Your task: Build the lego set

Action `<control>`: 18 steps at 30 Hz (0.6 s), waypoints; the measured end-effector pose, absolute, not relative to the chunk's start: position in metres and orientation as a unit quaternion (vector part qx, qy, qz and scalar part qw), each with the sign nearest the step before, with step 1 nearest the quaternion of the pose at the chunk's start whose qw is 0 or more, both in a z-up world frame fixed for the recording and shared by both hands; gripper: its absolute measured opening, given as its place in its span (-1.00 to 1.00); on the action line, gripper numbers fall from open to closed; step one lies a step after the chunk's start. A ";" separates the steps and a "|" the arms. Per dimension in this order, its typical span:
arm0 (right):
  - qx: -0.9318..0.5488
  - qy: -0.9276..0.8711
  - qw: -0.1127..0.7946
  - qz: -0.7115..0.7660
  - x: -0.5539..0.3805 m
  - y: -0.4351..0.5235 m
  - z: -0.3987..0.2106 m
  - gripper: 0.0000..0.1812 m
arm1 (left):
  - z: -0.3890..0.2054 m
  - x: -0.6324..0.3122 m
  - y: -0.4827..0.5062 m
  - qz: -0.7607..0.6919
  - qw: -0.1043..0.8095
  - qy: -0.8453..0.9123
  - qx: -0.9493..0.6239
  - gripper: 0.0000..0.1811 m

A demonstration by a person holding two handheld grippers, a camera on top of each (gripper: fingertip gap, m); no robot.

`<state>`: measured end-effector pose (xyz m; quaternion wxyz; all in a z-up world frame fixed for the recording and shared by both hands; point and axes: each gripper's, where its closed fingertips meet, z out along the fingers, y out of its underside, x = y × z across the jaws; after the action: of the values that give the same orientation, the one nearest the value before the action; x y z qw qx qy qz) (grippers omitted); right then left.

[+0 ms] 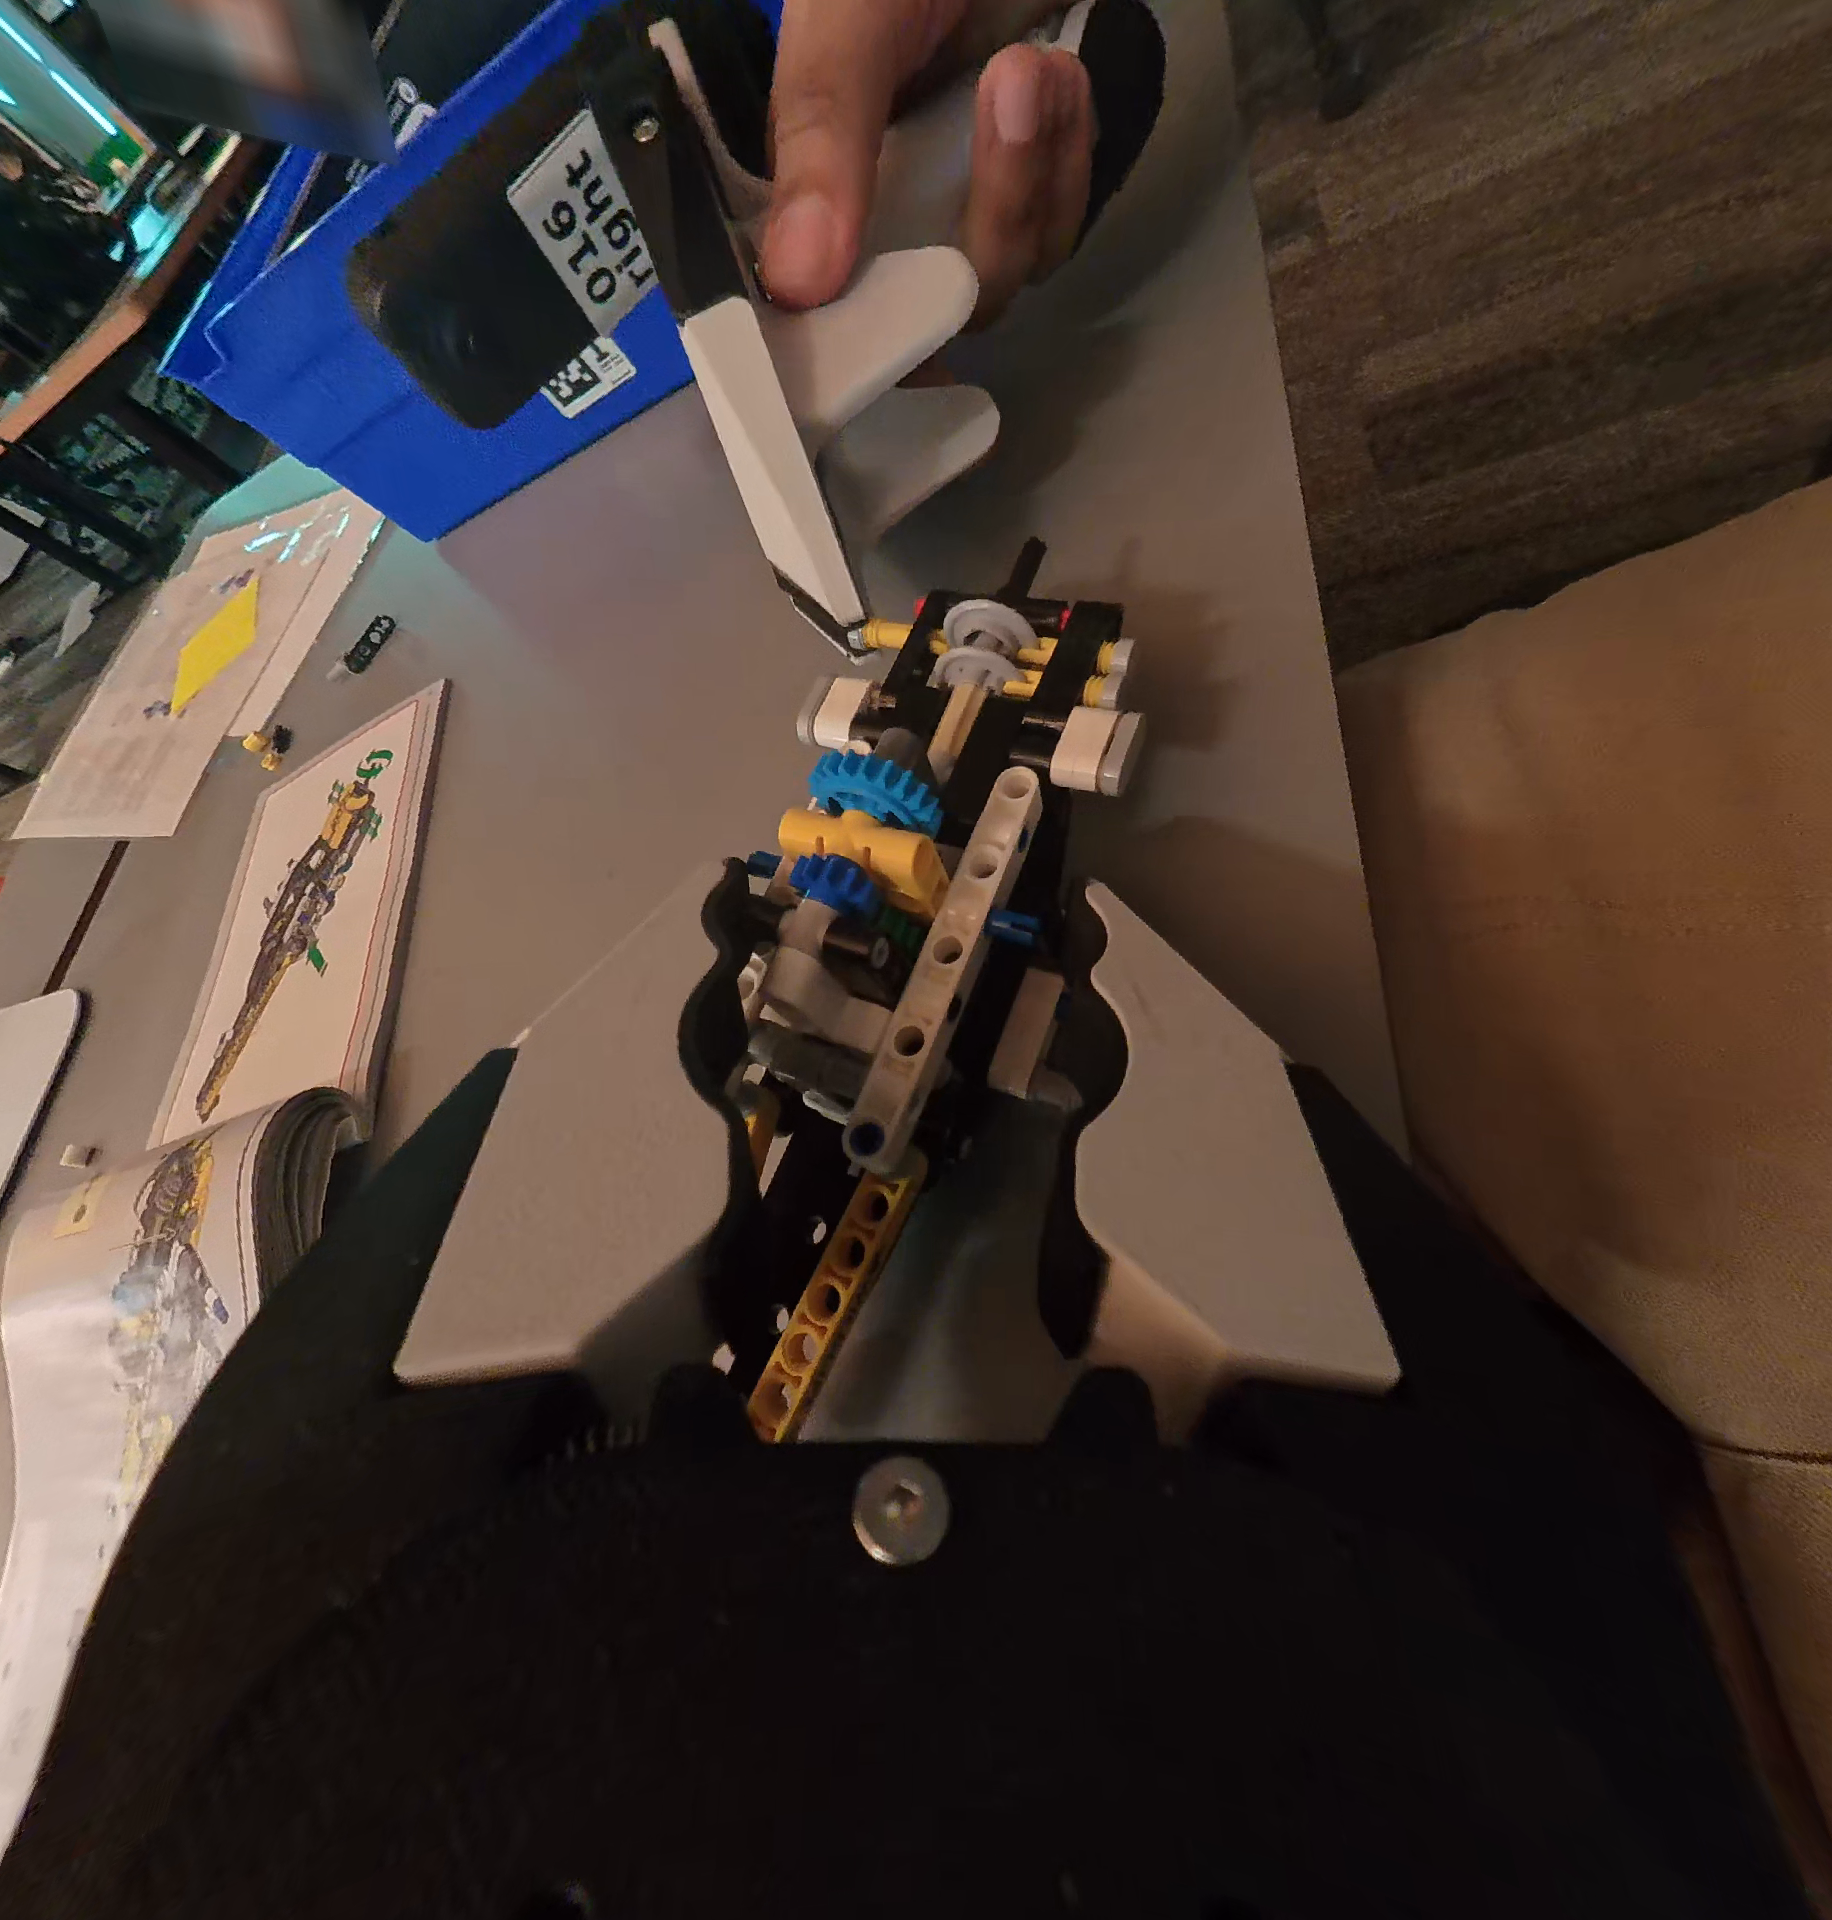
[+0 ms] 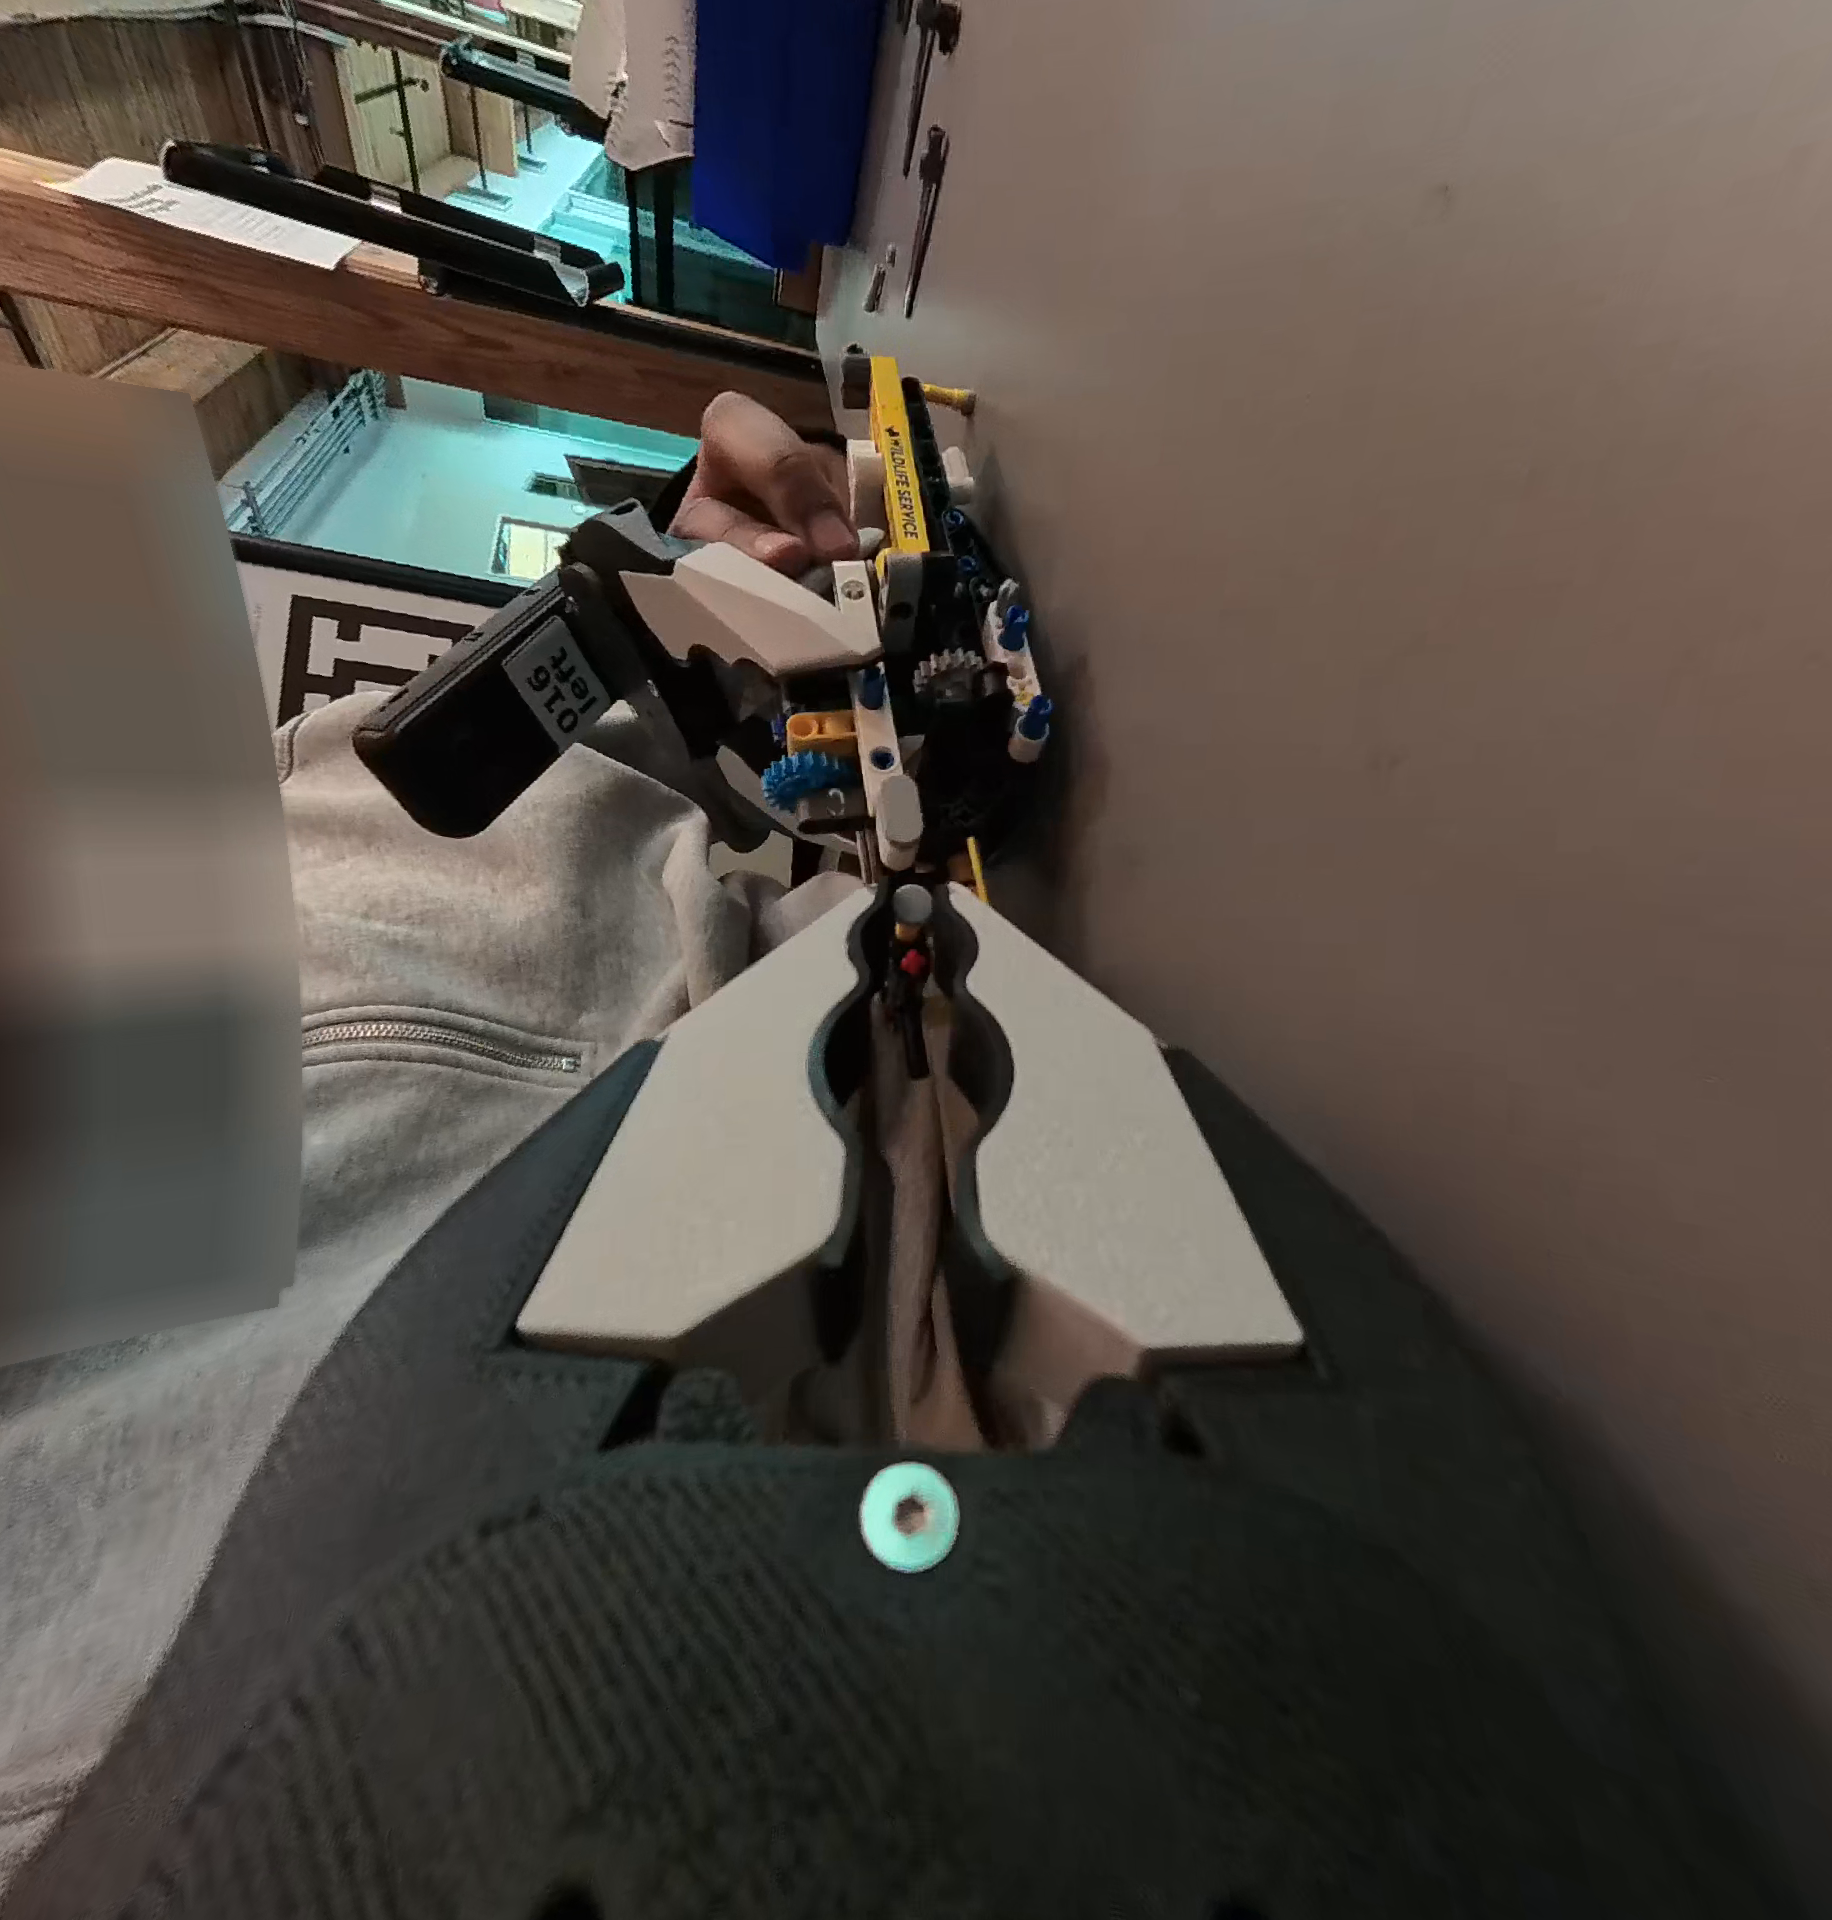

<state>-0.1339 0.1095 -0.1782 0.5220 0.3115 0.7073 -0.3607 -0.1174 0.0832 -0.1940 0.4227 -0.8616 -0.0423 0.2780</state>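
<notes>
Your left gripper (image 1: 896,997) is clamping the lego model (image 1: 922,883) around its middle, on the grey table (image 1: 600,623). At twelve o'clock from it, your right gripper (image 1: 850,634) is pinching a small grey-tipped pin (image 2: 912,914) at the model's far end, its fingers nearly closed. At nine o'clock, an open instruction booklet (image 1: 320,914) is lying flat; at eleven o'clock, a blue bin (image 1: 372,364) is sitting.

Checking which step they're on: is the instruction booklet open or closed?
Open. The paper instruction booklet lies on the grey table, its pages curled back at the spine, with a printed diagram of the model facing up.
</notes>
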 end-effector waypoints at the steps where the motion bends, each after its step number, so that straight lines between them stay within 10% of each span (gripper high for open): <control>1: 0.310 0.705 0.523 -0.365 -0.134 0.109 -0.178 -0.94 | -0.194 -0.117 0.083 0.279 0.422 -0.042 -0.861 -0.35; 5: 0.298 0.705 0.520 -0.378 -0.133 0.110 -0.179 -0.91 | -0.194 -0.118 0.082 0.279 0.421 -0.043 -0.862 -0.35; 10: 0.230 0.759 0.403 -0.457 -0.143 0.114 -0.176 -0.14 | -0.194 -0.119 0.078 0.276 0.420 -0.047 -0.864 -0.35; 18: 0.017 0.842 -0.093 -0.530 -0.129 0.114 -0.171 0.11 | -0.193 -0.119 0.074 0.270 0.421 -0.046 -0.865 -0.35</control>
<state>-0.1294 0.1141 -0.1710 -0.0935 0.0173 0.8424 -0.5305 -0.1188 0.0743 -0.1932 0.4205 -0.8650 -0.0465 0.2697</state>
